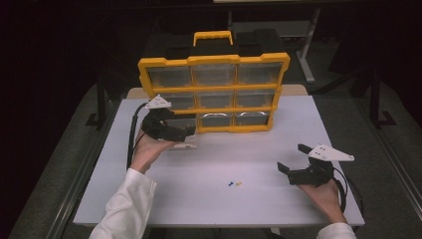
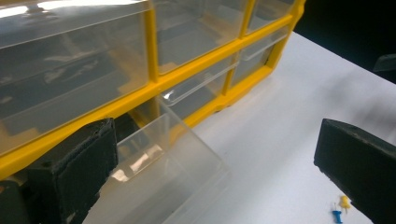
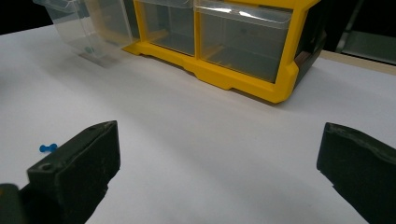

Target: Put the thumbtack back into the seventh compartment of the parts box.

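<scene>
While both grippers' jaws stand apart, the clear drawer (image 2: 159, 172) juts lengthwise out of the yellow organizer (image 1: 214, 59).

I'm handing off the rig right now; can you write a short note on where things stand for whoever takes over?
Left gripper: open, at the clear plastic drawer, which is pulled out of the bottom-left slot of the yellow-framed organiser cabinet onto the white table. Nothing is between its jaws.
Right gripper: open, empty, hovering at the table's right side.
Small blue push pin and small yellow push pin lie side by side on the table, between the two grippers.
Done: drawer out.
Left, probably: put both pins in the drawer and slide it back.
</scene>
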A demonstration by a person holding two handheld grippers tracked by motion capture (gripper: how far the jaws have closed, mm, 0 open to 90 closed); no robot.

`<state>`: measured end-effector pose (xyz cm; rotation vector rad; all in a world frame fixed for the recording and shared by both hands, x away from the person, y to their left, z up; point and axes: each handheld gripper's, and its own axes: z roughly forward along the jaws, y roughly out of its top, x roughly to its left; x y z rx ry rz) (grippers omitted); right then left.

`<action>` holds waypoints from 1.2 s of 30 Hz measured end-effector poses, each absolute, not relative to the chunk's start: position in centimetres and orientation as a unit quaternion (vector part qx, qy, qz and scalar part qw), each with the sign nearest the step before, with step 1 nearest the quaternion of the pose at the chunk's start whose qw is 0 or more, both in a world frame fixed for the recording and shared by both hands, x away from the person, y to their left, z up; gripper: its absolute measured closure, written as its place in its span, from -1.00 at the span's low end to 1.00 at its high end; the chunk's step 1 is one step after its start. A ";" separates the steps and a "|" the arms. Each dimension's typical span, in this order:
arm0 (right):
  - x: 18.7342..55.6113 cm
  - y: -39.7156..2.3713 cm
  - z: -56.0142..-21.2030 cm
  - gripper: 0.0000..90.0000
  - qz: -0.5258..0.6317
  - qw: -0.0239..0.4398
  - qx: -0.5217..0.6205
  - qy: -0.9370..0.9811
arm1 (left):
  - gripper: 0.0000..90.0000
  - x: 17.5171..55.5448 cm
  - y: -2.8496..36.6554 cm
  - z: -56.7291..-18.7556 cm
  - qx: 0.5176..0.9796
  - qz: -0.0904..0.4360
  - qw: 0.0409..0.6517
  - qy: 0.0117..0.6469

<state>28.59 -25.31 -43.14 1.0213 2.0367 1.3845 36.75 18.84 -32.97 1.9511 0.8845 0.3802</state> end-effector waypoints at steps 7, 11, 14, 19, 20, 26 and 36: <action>28.6 -25.3 -43.1 -1.00 0.505 0.237 0.371 0.743 | -1.00 35.4 17.6 -33.0 0.795 0.154 0.475 0.345; 28.5 -25.3 -43.1 -1.00 0.504 0.240 0.371 0.742 | -1.00 34.6 16.8 -33.0 0.794 0.155 0.482 0.337; 28.5 -25.4 -43.1 -1.00 0.505 0.241 0.372 0.741 | -1.00 34.3 16.1 -33.1 0.796 0.140 0.489 0.329; 28.5 -25.3 -43.0 -1.00 0.505 0.241 0.371 0.741 | -1.00 33.7 14.7 -34.5 0.809 0.128 0.477 0.319; 28.5 -25.3 -43.0 -1.00 0.505 0.241 0.371 0.741 | -1.00 33.7 14.7 -34.5 0.809 0.128 0.477 0.319; 28.5 -25.2 -43.1 -1.00 0.504 0.241 0.370 0.742 | -1.00 33.0 12.8 -36.1 0.826 0.121 0.462 0.300; 28.5 -25.3 -43.0 -1.00 0.504 0.243 0.368 0.743 | -1.00 32.3 11.0 -37.5 0.829 0.101 0.466 0.292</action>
